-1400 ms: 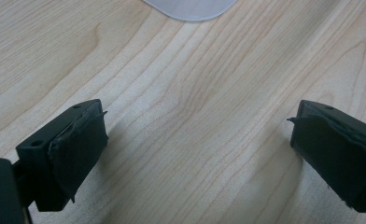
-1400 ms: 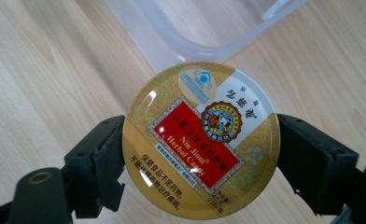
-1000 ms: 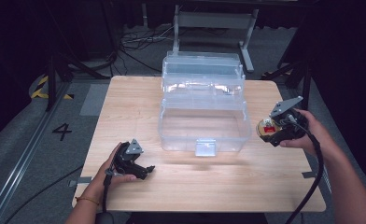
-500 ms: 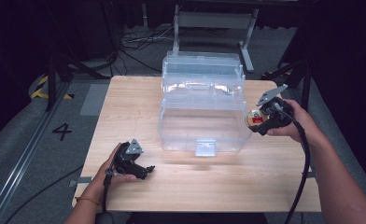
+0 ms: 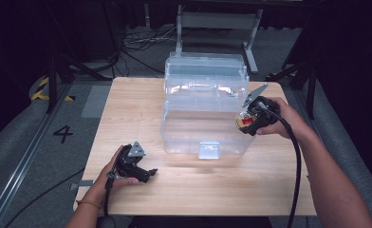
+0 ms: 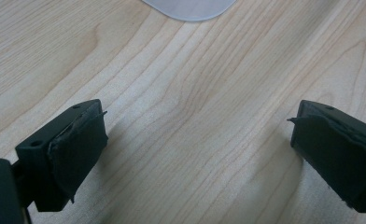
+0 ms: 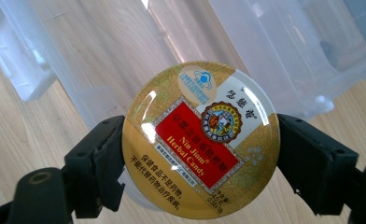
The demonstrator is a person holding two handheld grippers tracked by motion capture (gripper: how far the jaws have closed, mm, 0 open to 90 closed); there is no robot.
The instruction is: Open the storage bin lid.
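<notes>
A round gold candy tin (image 7: 200, 140) with a red label sits clamped between the jaws of my right gripper (image 7: 202, 161), which is shut on its rim. In the high view the tin (image 5: 244, 122) and right gripper (image 5: 248, 124) hang above the right side of a clear plastic storage box (image 5: 205, 111) with an open lid. My left gripper (image 5: 148, 174) rests on the wooden table (image 5: 127, 109) near the front left, held by a hand. In its own view the left gripper (image 6: 197, 140) stands open over bare wood, nothing between its fingers (image 6: 76, 149).
The clear box has a front latch (image 5: 208, 149) and stands mid-table. Its pale corner (image 6: 190, 8) shows in the left gripper view. A black cable (image 5: 295, 161) trails from the right gripper along the forearm. Dark floor, cables and a metal frame (image 5: 217, 21) lie beyond the table.
My right gripper has carried the tin leftward from beside the box to over its right edge. The left gripper has stayed put.
</notes>
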